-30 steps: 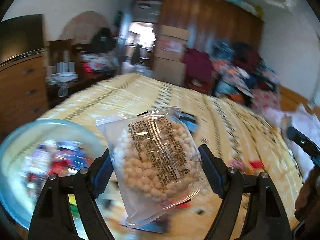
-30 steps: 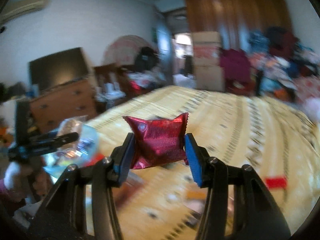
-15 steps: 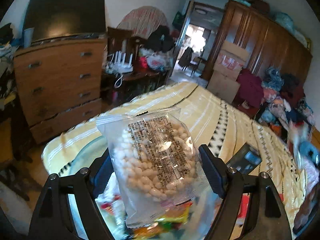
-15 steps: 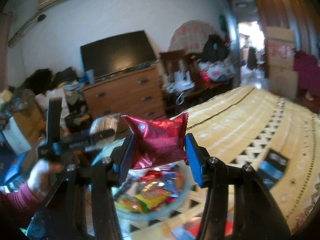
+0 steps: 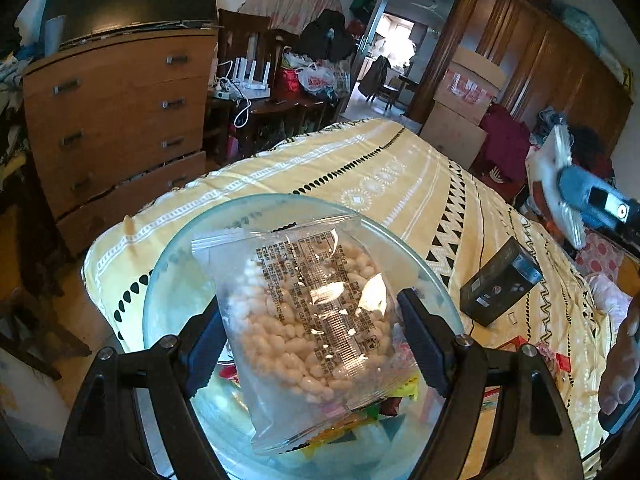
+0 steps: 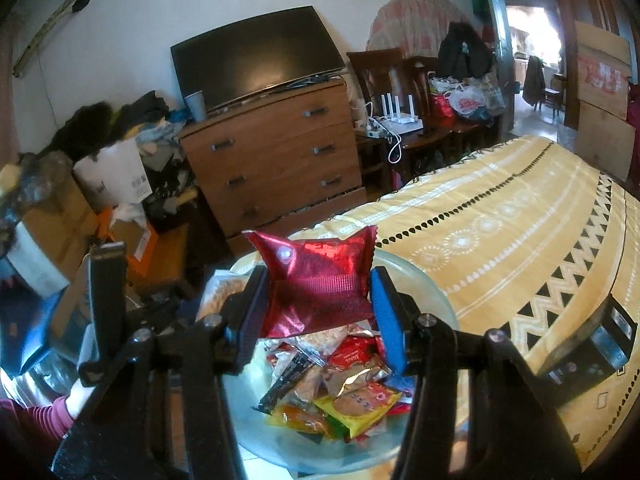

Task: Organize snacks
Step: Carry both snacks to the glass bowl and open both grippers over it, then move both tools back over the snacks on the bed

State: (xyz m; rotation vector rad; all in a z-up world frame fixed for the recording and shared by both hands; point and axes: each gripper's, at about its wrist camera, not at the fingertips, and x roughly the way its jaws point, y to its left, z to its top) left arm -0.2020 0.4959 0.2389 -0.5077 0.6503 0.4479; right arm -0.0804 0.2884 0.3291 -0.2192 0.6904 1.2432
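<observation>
Counting from the two wrist feeds, I had one clear packet of puffed rice (image 5: 308, 320) pinched upright between the left gripper (image 5: 312, 340) fingers, which stood wide on the packet's sides, and one red foil packet (image 6: 316, 284) clamped between the blue pads (image 6: 386, 320) of the right gripper (image 6: 316, 312). Both packets hung above the single glass bowl (image 5: 176, 264), which sat at the near corner of the bed's yellow patterned cover (image 5: 384, 184).

Inside the bowl (image 6: 436, 292) I saw a loose heap of snack packets (image 6: 340, 384); I could make out roughly eight wrappers, though they overlapped too much for a firm count. One black box (image 5: 500, 284) lay on the cover at about three o'clock from the bowl, apart from its rim. A few small red wrappers (image 5: 552, 356) sat on the cover near four o'clock of the left view.

The bowl's rim ran close to the bed corner at nine o'clock, with bare floor and the four-drawer dresser (image 5: 116, 120) beyond at ten o'clock. From twelve to two o'clock the cover lay open past the rim. In the right view the left gripper (image 6: 108, 300) stood at nine o'clock, just beside the bowl's edge, with a pink sleeve (image 6: 36, 416) below it.
</observation>
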